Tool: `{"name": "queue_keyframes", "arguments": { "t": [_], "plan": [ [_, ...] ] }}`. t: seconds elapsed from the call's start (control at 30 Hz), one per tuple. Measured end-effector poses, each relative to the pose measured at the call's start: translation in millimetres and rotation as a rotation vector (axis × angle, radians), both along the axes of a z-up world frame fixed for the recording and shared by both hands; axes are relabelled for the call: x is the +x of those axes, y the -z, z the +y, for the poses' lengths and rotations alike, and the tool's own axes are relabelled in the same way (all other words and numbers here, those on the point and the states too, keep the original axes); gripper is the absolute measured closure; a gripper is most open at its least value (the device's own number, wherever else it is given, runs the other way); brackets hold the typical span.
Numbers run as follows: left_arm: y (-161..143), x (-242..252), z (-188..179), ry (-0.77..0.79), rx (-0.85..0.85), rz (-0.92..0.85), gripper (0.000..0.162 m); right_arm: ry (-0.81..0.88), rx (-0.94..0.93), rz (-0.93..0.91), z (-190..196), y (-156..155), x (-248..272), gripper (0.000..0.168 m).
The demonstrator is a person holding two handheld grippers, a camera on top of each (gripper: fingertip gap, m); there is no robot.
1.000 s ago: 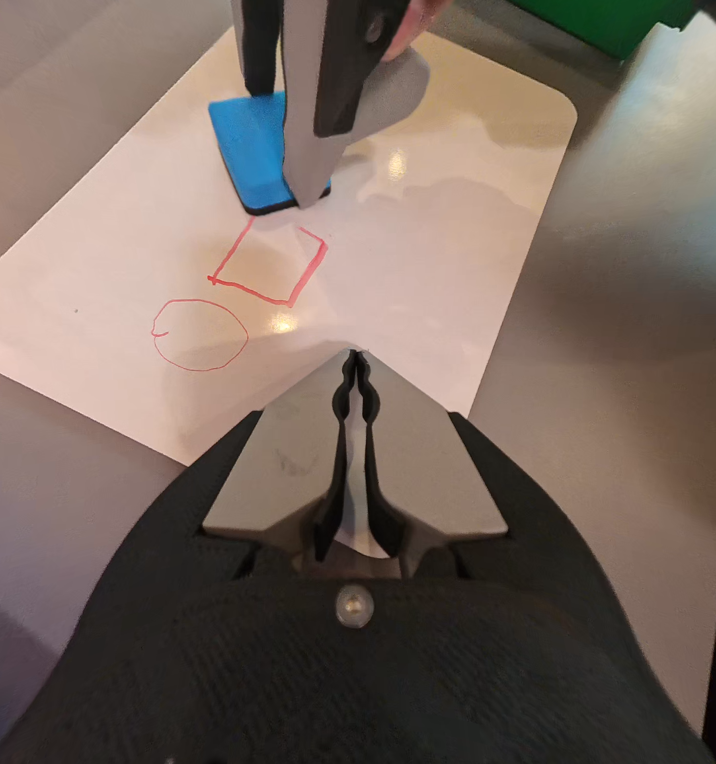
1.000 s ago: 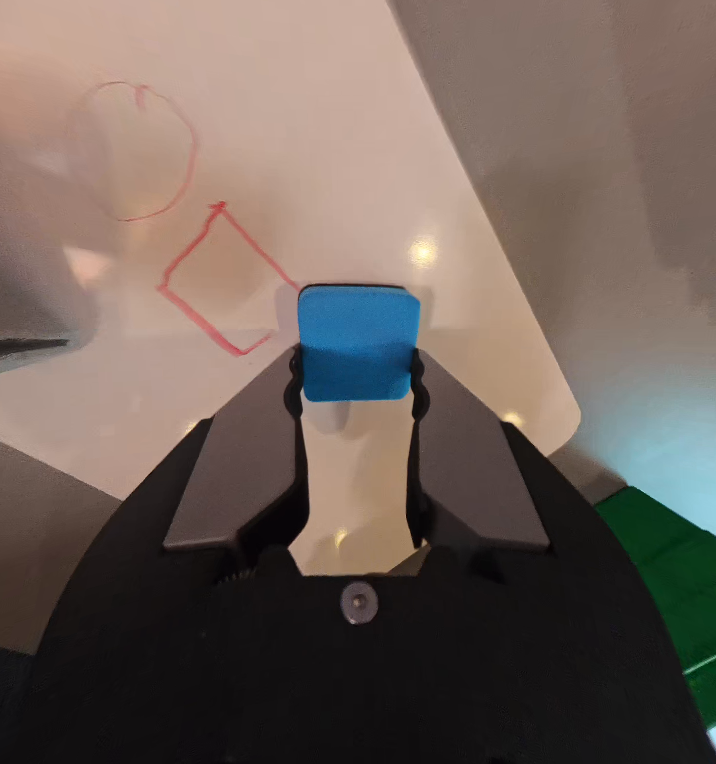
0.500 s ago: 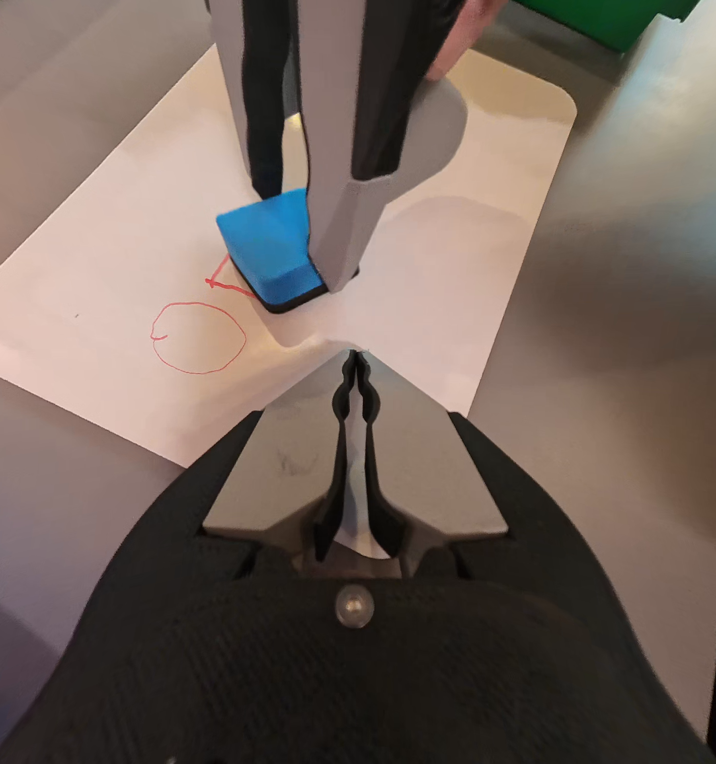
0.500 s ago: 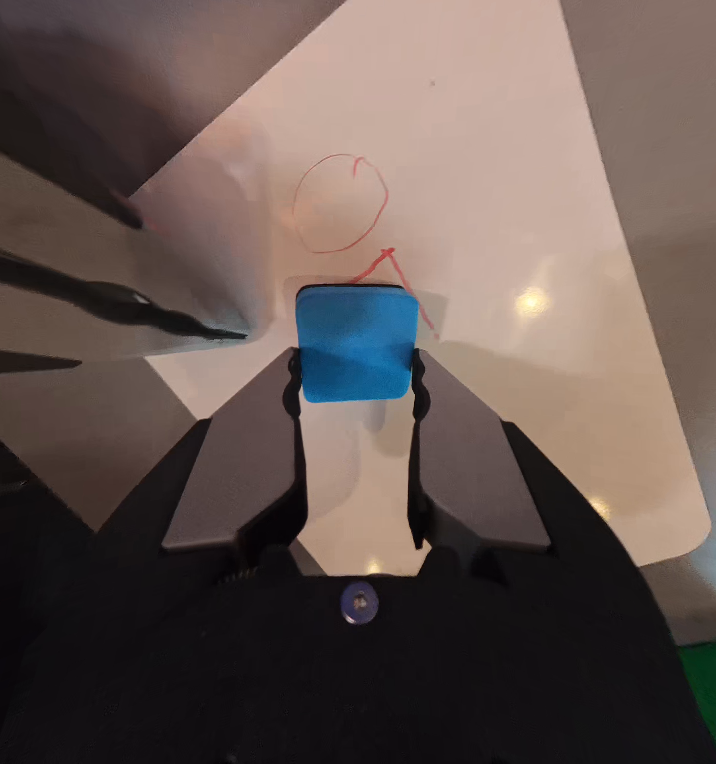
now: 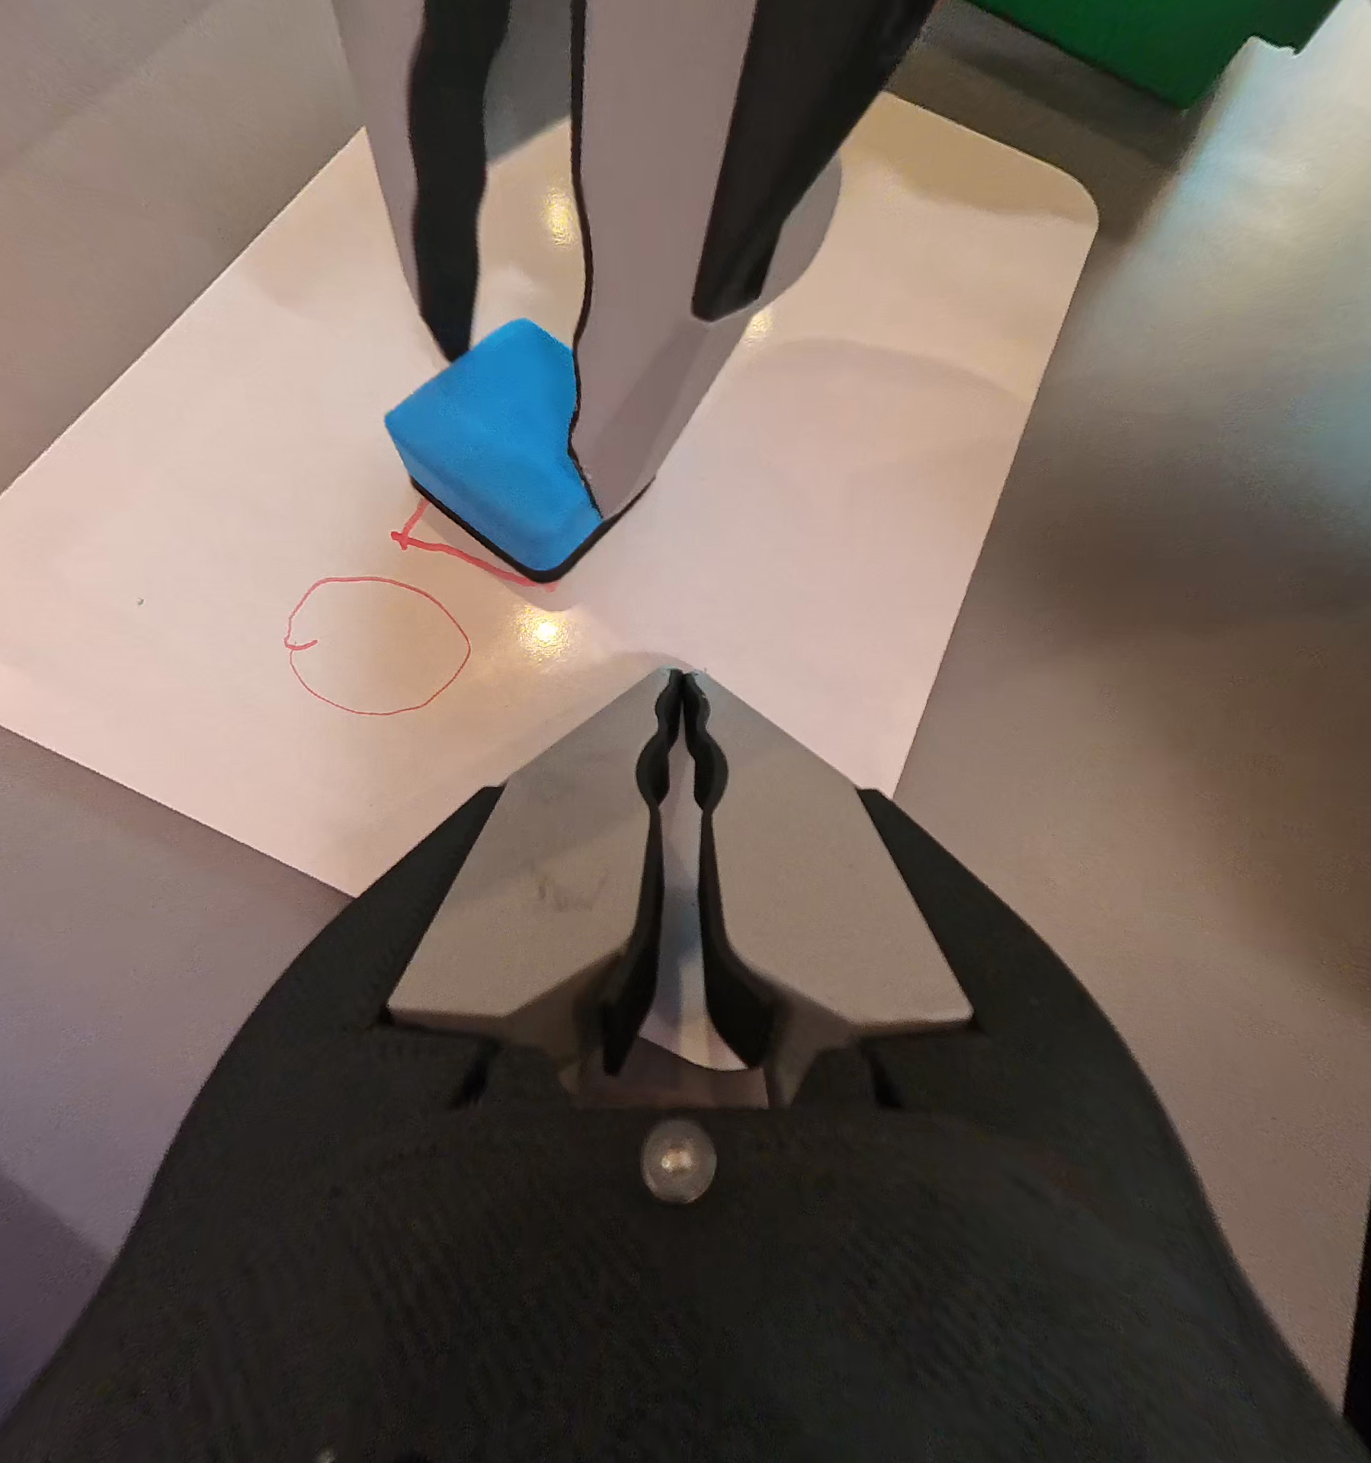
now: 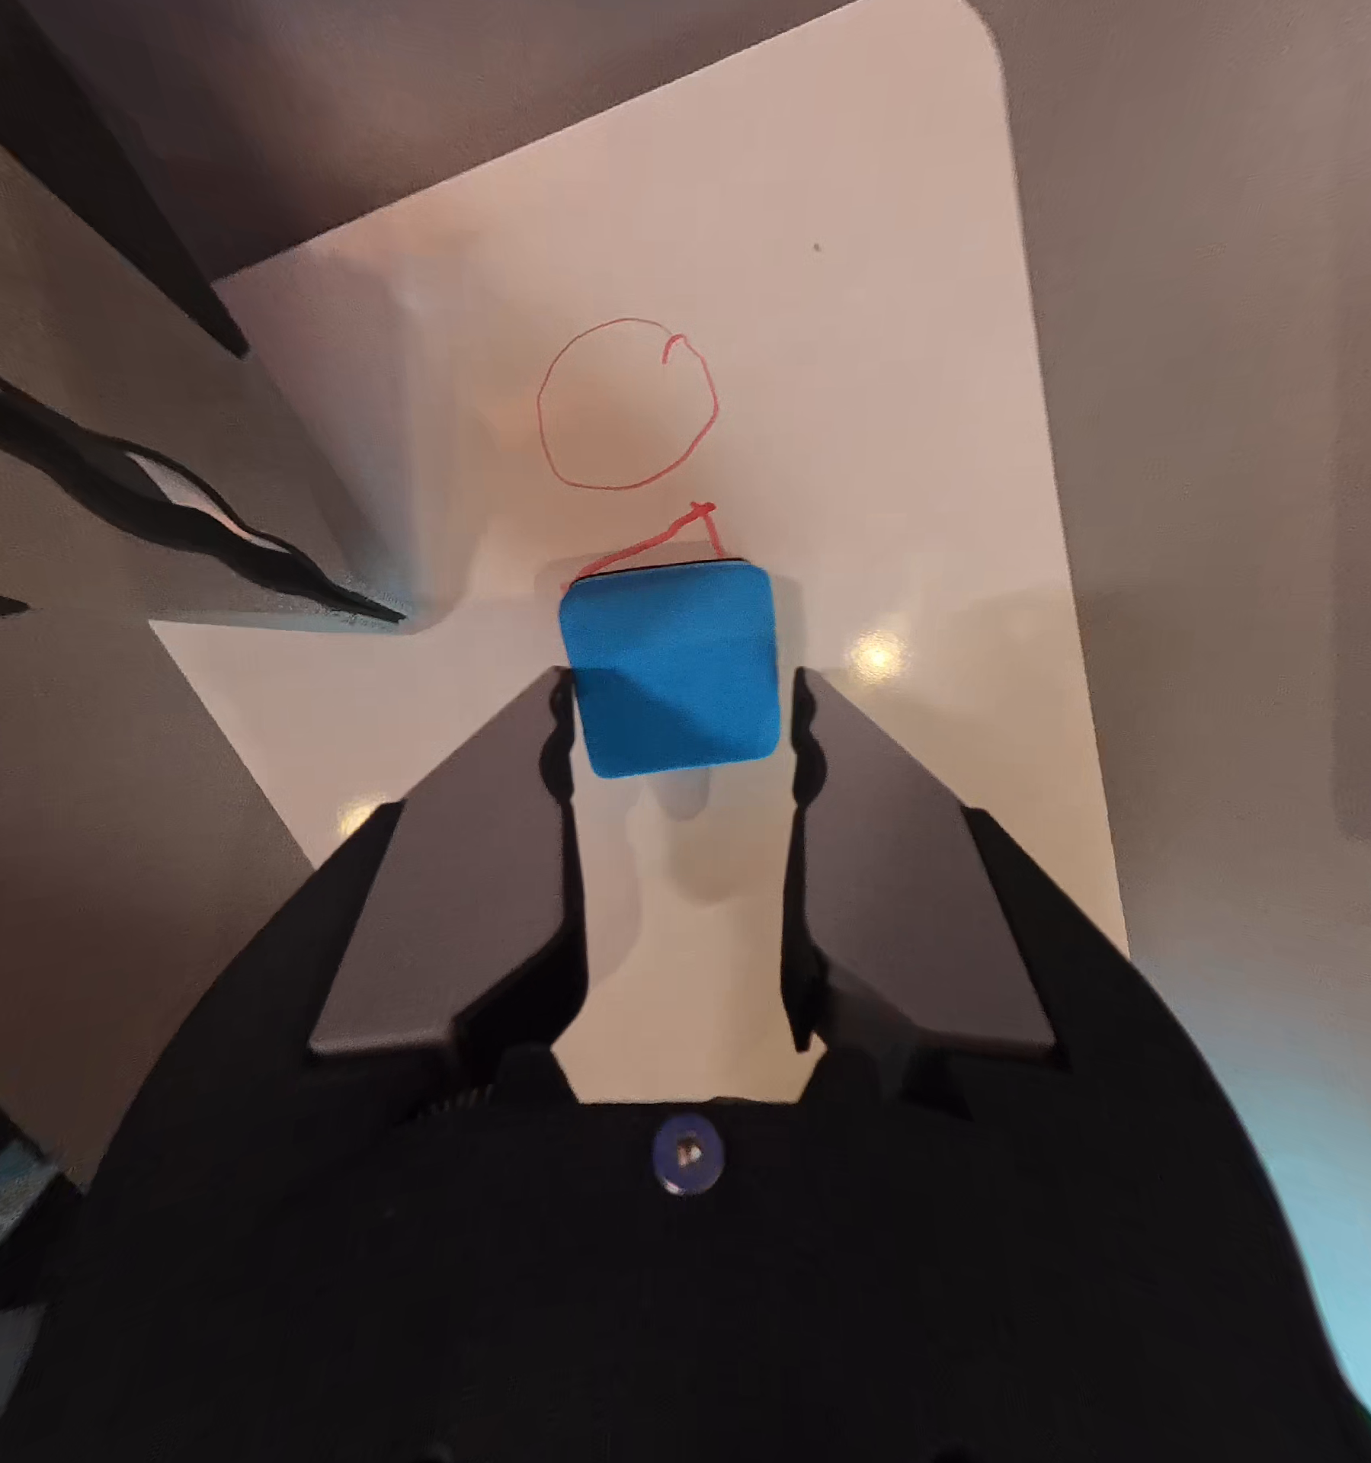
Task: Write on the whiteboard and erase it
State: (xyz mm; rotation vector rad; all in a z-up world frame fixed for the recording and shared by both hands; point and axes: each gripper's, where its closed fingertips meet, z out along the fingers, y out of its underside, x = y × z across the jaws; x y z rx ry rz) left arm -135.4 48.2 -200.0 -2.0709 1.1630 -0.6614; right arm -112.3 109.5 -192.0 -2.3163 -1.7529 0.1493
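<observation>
A white whiteboard [image 5: 864, 475] lies flat on a grey table. A red circle [image 5: 377, 645] is drawn on it, and one corner of a red square [image 5: 460, 554] shows beside it. My right gripper [image 5: 531, 431] comes down from above, shut on a blue eraser [image 5: 500, 451] that presses on the board over the square. In the right wrist view the eraser [image 6: 670, 665] sits between my fingers, just short of the circle [image 6: 626, 404]. My left gripper [image 5: 682, 681] is shut and empty, its tips on the board near its front edge, close to the eraser.
A green box [image 5: 1141, 47] stands beyond the board's far right corner. The grey table [image 5: 1181, 712] surrounds the board. In the right wrist view the left gripper [image 6: 385, 616] lies close at the left of the eraser.
My right gripper has slid the eraser toward the left gripper across the red square, wiping most of it away. The left gripper has not moved.
</observation>
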Motion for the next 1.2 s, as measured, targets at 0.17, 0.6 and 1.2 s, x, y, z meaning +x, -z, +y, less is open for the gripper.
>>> {"name": "queue_keyframes", "arguments": {
  "t": [0.17, 0.6, 1.2],
  "plan": [
    [0, 0, 0, 0.0, 0.002, 0.001, 0.162, -0.047, -0.026, -0.02, -3, 9, -2, 0.118],
    [0, 0, 0, 0.001, 0.0, 0.0, 0.162, 0.114, 0.044, -0.109, 30, 7, 1, 0.119],
    [0, 0, 1, -0.001, 0.004, 0.003, 0.162, 0.202, -0.017, -0.129, 32, 8, -15, 0.118]
  ]
}}
